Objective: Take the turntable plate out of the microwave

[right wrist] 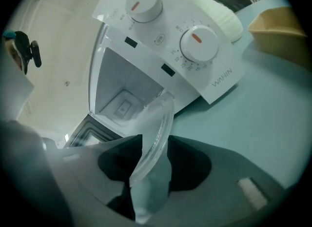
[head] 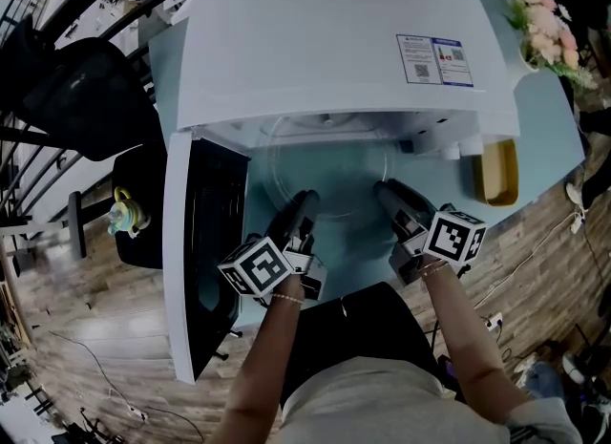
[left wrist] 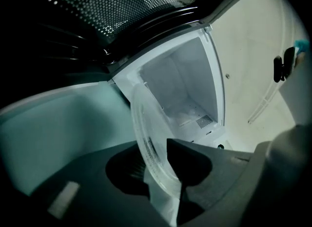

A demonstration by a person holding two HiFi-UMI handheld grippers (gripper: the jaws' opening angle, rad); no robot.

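Note:
The white microwave stands on a teal table, its door swung open to the left. The clear glass turntable plate lies half out of the cavity, over the table in front of it. My left gripper is at the plate's near-left rim. In the left gripper view its jaws are clamped on the plate's rim. My right gripper is at the near-right rim. In the right gripper view the plate's rim sits between that gripper's wide jaws with a gap beside it.
A yellow container stands just right of the microwave and flowers at the table's far right corner. A black chair and a stool with a small yellow-green toy are left of the open door. The microwave's dials face me.

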